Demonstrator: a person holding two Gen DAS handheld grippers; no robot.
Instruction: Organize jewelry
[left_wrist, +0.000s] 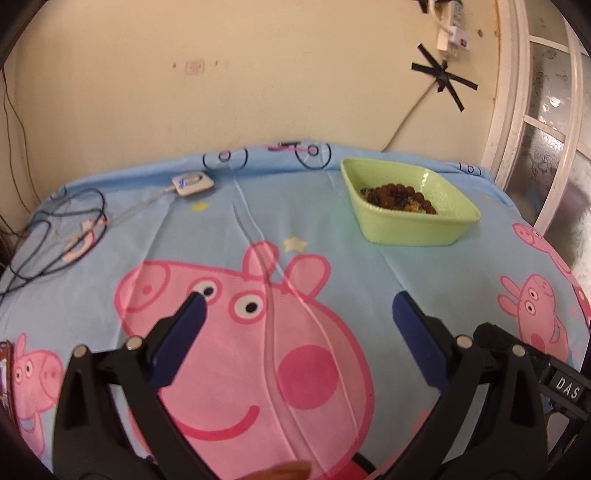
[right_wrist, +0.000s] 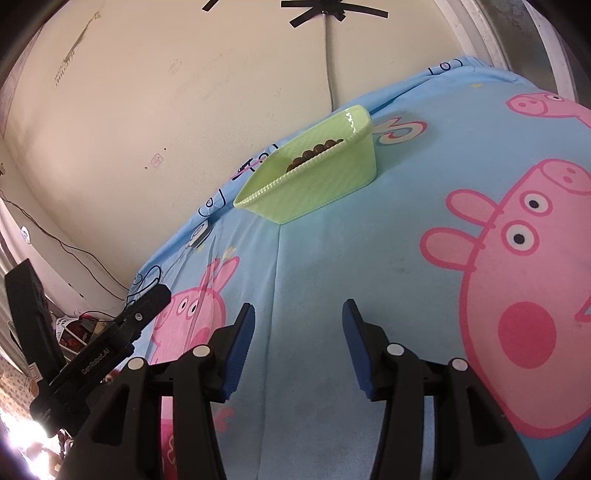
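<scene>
Both tongs empty. Left tongs (left_wrist: 297, 306) spread wide over the big pink pig print at centre frame, nothing between the blue pads (left_wrist: 184, 336). Right tongs (right_wrist: 298, 314) parted more narrowly over bare blue sheet in the lower middle of the right wrist view, likewise gripping nothing.

Green tray (left_wrist: 410, 210) sitting on the bed sheet (left_wrist: 184, 236) toward the upper right of the left wrist view, close to the wall; in the right wrist view (right_wrist: 314, 184) just above centre, tilted by the lens. Dark brown bead jewelry (left_wrist: 397, 197) heaped inside the tray, only its top edge peeking over the rim from the right side (right_wrist: 317, 149). No other jewelry visible on the sheet, so probably near the end of the job or between items.

Risks from here:
- Light plastic tray on soft bedding: likely to slide or tip if nudged at the rim.
- Beaded strands probably tangled together: lifting one could drag the rest out over the low wall.
- Creases in the sheet: easy to pinch fabric along with any small piece.
- Loose cables (left_wrist: 55, 236) and a small white device (left_wrist: 192, 183) at upper left: snag hazard for a left sweep.
</scene>
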